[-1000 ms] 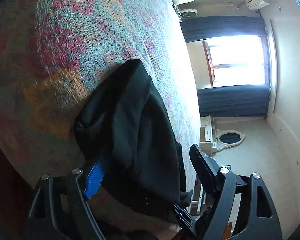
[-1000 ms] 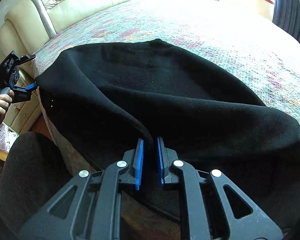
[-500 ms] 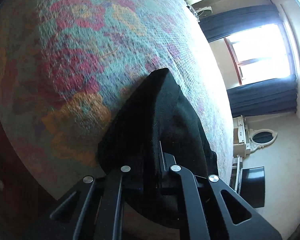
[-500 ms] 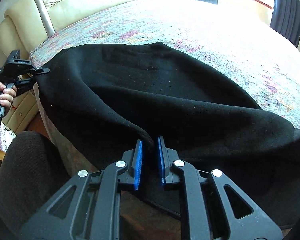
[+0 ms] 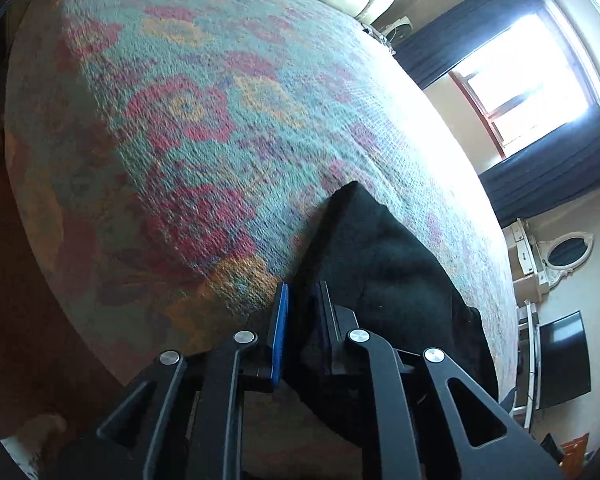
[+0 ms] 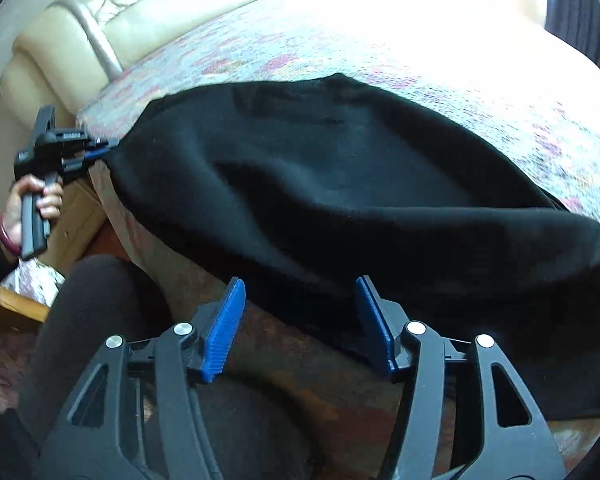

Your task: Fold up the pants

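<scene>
Your left gripper (image 5: 300,312) is clamped on one end of the black pants (image 6: 340,184): in the left wrist view the dark cloth runs straight down between the blue pad and the black finger, and the jaws stand almost together with the fabric pinched between them. In the right wrist view you can see the same gripper (image 6: 104,146) at the far left, held in your left hand (image 6: 28,204), its tip biting the corner of the pants at the bed's edge.

Your right gripper (image 6: 300,312) has just been opening. Its two blue pads (image 6: 224,328) now stand well apart, and the near hem of the pants lies across the gap between them without either pad pressing on it, so that side is released.

The pants lie spread across the near part of the bed (image 5: 188,128), on its floral cover of red, orange and teal. Their lower edge hangs over the bed's side toward you. From the left end the cloth rises in a peaked fold and then slopes away along the bed.

A cream tufted headboard (image 6: 112,20) stands behind the bed. A window (image 5: 528,92) with dark curtains (image 5: 548,184) shows beyond it.

No containers are visible in either view.
</scene>
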Tool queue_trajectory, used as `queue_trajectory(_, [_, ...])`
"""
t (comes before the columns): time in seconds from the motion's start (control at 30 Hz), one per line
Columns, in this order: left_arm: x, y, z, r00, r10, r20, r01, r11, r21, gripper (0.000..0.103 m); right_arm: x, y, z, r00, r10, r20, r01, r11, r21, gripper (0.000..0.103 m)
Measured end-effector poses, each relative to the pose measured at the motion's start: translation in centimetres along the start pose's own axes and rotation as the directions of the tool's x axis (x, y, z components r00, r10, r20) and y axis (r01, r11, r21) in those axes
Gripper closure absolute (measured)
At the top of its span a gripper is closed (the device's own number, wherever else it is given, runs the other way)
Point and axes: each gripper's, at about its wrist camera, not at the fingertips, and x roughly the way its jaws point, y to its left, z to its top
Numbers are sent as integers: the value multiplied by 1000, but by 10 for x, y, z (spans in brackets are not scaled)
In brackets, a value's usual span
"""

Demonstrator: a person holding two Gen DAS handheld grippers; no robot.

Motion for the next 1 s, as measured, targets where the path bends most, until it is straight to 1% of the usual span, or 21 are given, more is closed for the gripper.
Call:
queue_trajectory(0.03, [-6,-2,1,1000,12,20,-12,1000,13,84,-10,-12,0,1000,22,15,-23,998,50,46])
queue_trajectory(0.07, [-11,-5,4,999,30,45,-31,999,24,67,-22,-28,0,999,30,41,-34,993,109,44])
queue_trajectory(0.1, [-14,-8,7,997,38,69,-40,999,24,58,-34,-45,1,997,21,68,-32,986,166,41])
queue_trajectory(0.13, [-18,-9,9,996,30,86,-32,999,15,49,-46,-65,-1,995,3,95,-24,974,225,39])
queue_trajectory(0.2, [-19,-15,12,997,8,79,-8,1000,4,49,-73,-114,-8,987,-68,145,12,932,361,38])
queue_trajectory(0.23, [-15,-21,14,998,8,68,-9,1000,8,49,-86,-140,-11,981,-114,155,36,900,435,38])
queue_trajectory(0.3, [-7,-34,17,998,19,63,-21,1000,24,46,-107,-196,-15,968,-213,130,100,809,579,37])
queue_trajectory(0.33, [-3,-40,17,998,21,60,-23,999,33,41,-114,-221,-14,962,-253,104,131,761,635,37])
queue_trajectory(0.37, [2,-46,16,998,17,54,-19,999,38,39,-119,-246,-11,954,-288,80,158,713,683,37])
queue_trajectory(0.43, [9,-54,14,999,3,44,-5,999,33,39,-124,-286,0,938,-346,33,214,649,730,37])
queue_trajectory(0.5, [17,-66,8,1000,-12,28,11,999,38,39,-122,-321,16,924,-383,-9,259,606,752,37])
queue_trajectory(0.53, [21,-71,5,1000,-16,15,15,999,48,36,-119,-338,21,920,-392,-31,275,584,764,37])
queue_trajectory(0.57, [23,-78,0,1000,-16,5,15,998,61,32,-116,-358,24,913,-403,-65,301,557,774,37])
queue_trajectory(0.67, [30,-90,-11,1000,-6,-16,8,994,110,31,-88,-393,33,895,-414,-168,372,482,794,37])
queue_trajectory(0.73, [35,-95,-17,999,19,-40,-13,988,156,30,-72,-410,32,892,-403,-204,385,441,811,37])
queue_trajectory(0.77, [37,-96,-20,998,34,-54,-24,985,171,30,-65,-416,28,894,-391,-217,386,429,816,38])
queue_trajectory(0.83, [44,-94,-24,995,53,-82,-38,984,174,30,-66,-416,25,881,-419,-221,403,420,813,58])
queue_trajectory(0.87, [47,-91,-25,995,55,-88,-39,984,171,30,-70,-413,24,890,-417,-186,377,442,814,83])
queue_trajectory(0.9, [48,-90,-25,995,54,-86,-38,984,171,30,-76,-410,20,904,-400,-149,339,461,820,96])
queue_trajectory(0.97, [48,-91,-25,995,54,-87,-38,984,175,28,-100,-398,6,911,-411,-48,263,487,833,96])
queue_trajectory(1.0, [48,-91,-26,995,54,-85,-39,984,177,27,-116,-390,-4,907,-421,11,224,504,834,96])
